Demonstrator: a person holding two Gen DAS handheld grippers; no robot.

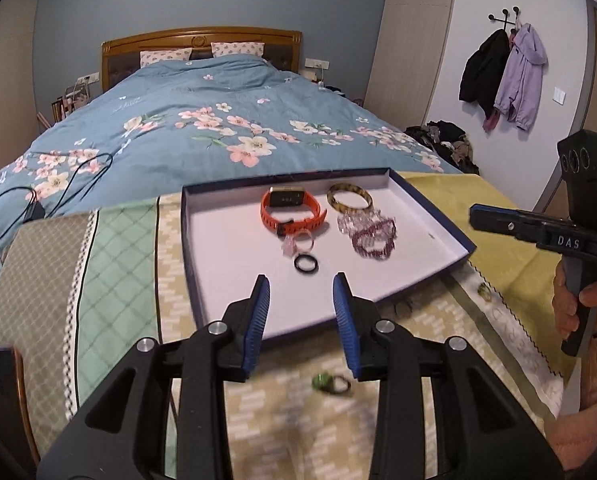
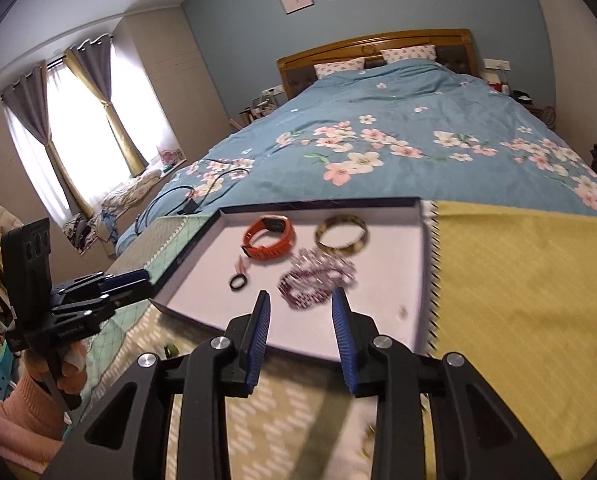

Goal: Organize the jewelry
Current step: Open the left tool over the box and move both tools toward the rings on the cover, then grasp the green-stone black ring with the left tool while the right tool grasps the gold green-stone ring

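Observation:
A shallow blue-rimmed tray with a white floor holds an orange watch, a tortoiseshell bangle, beaded bracelets, a pink ring and a black ring. My left gripper is open and empty above the tray's near edge. A green-stone ring lies on the cloth below it. Another small ring lies right of the tray. My right gripper is open and empty over the tray, just short of the beaded bracelets.
The tray sits on a patterned tablecloth with a yellow cloth to its right. A bed with a blue floral quilt lies beyond the table. Black cables trail over the quilt.

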